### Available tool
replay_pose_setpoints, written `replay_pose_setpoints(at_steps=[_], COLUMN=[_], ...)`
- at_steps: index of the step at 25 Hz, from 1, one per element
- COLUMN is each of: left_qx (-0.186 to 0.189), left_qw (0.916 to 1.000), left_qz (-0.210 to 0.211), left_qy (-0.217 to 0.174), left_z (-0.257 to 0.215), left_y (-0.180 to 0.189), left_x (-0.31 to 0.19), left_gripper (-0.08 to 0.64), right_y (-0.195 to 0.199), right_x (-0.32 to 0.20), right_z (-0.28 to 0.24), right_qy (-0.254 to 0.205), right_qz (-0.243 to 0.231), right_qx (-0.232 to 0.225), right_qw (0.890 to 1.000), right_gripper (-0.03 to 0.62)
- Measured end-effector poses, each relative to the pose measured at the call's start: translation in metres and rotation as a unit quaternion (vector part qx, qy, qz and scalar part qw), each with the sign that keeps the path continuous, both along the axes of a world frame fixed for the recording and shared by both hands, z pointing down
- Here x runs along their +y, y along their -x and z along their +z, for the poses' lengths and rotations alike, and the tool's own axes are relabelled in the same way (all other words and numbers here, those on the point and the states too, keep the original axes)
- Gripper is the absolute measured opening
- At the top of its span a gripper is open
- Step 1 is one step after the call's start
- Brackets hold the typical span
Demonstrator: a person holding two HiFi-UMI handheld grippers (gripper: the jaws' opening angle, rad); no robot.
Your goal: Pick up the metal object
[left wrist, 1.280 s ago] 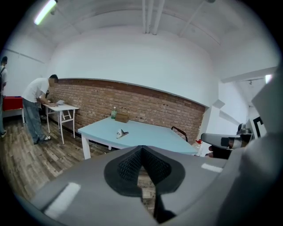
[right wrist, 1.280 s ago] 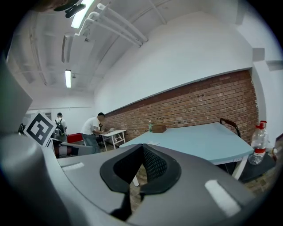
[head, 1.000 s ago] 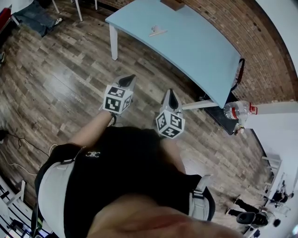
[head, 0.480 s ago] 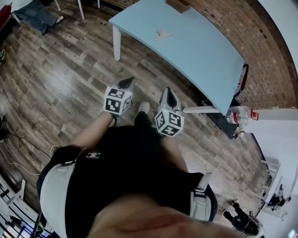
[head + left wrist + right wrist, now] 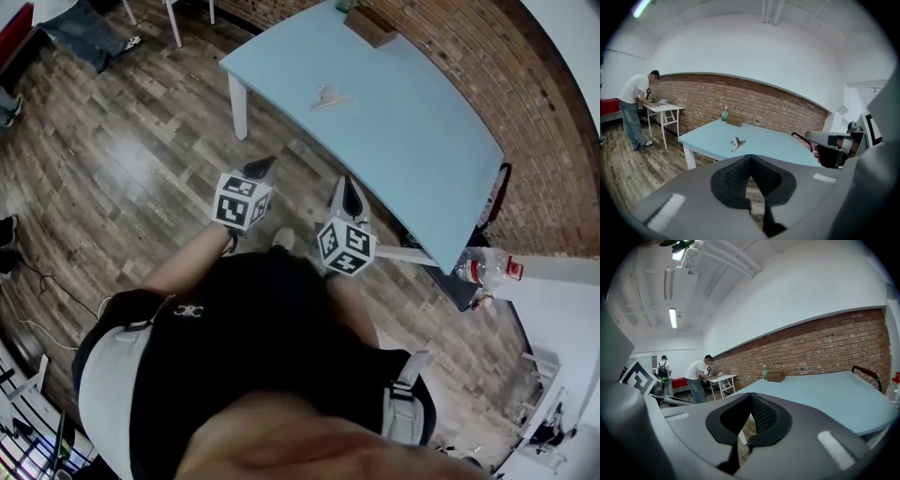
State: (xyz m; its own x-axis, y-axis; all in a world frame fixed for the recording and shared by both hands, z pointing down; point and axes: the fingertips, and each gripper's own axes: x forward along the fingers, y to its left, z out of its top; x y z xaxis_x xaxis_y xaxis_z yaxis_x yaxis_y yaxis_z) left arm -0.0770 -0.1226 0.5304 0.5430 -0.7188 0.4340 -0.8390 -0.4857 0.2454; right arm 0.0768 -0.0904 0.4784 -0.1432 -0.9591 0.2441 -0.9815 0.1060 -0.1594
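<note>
The metal object (image 5: pixel 330 96) is a small silvery clip lying on the light blue table (image 5: pixel 412 122), towards its far left part. In the left gripper view the metal object (image 5: pixel 737 143) lies on the table (image 5: pixel 783 146), well beyond my jaws. My left gripper (image 5: pixel 261 167) and right gripper (image 5: pixel 349 187) hang side by side over the wooden floor, short of the table's near edge. Both are shut and hold nothing. The left gripper (image 5: pixel 750 159) points at the table; the right gripper (image 5: pixel 751 397) points along the table's (image 5: pixel 825 394) edge.
A brown box (image 5: pixel 372 25) and a green bottle (image 5: pixel 724 114) stand at the table's far end by the brick wall. A plastic bottle (image 5: pixel 487 267) stands to the right, beside a dark chair (image 5: pixel 499 183). A person (image 5: pixel 635 108) leans over a small white table (image 5: pixel 665 110).
The table has drawn a little closer and shifted right in the head view. Both grippers have stayed shut and side by side. A shoe now shows between them.
</note>
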Motion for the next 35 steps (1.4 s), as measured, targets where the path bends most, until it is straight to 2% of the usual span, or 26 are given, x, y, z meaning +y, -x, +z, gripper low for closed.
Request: replay_pose_setpoints(at_steps=[10, 15, 20, 28, 35], left_qx=[-0.014, -0.025, -0.036, -0.056, -0.07], left_qw=[0.9996, 0.9988, 0.9981, 0.997, 0.9964], left_qz=[-0.025, -0.039, -0.046, -0.037, -0.01], left_qy=[0.002, 0.013, 0.019, 0.037, 0.048], left_z=[-0.005, 0.0, 0.003, 0.013, 0.027], left_y=[-0.056, -0.074, -0.092, -0.106, -0.117], left_x=[-0.088, -0.117, -0.133, -0.152, -0.184], left_gripper=[0.0, 0.0, 0.0, 0.002, 0.055], right_y=[-0.07, -0.091, -0.11, -0.12, -0.141], right_x=[-0.09, -0.12, -0.136, -0.141, -0.149], right_z=[0.002, 0.006, 0.014, 0.028, 0.032], right_qy=[0.002, 0.003, 0.012, 0.028, 0.03], right_qz=[-0.006, -0.021, -0.028, -0.03, -0.005], right_qx=[-0.016, -0.027, -0.041, -0.059, -0.061], right_qw=[1.0, 0.999, 0.999, 0.997, 0.998], right_gripper=[0.014, 0.014, 0.014, 0.014, 0.014])
